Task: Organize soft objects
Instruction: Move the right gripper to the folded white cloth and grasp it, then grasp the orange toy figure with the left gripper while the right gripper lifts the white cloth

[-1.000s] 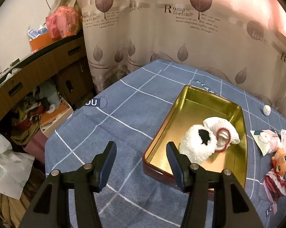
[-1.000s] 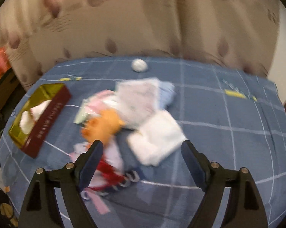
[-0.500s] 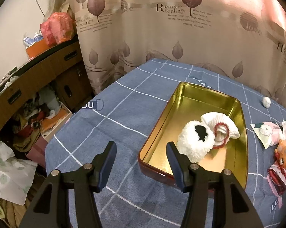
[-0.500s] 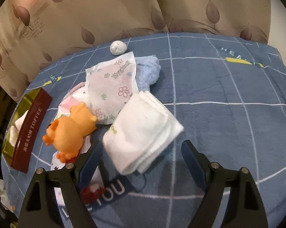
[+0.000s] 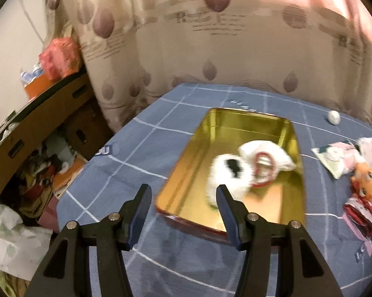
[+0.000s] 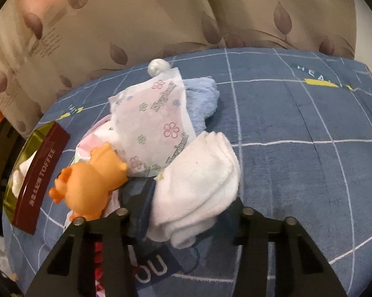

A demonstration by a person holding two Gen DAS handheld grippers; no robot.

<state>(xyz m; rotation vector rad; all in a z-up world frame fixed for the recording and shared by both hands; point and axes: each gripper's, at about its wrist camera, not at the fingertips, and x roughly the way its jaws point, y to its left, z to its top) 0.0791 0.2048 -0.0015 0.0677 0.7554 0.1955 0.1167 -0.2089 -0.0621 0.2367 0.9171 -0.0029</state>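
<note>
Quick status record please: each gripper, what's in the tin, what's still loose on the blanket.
right gripper: jaws closing, on folded white cloth
left gripper: open, empty, in front of the tin
tin: open, gold inside, on blue blanket
in tin: white fluffy item; white item with red ring
loose: orange toy, flowered packet, light blue cloth, small white ball

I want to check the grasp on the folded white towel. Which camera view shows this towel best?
The right wrist view: the folded white towel fills the centre, lying between the fingers of the right gripper, which are closing on it. The left wrist view does not show the towel at all.
</note>
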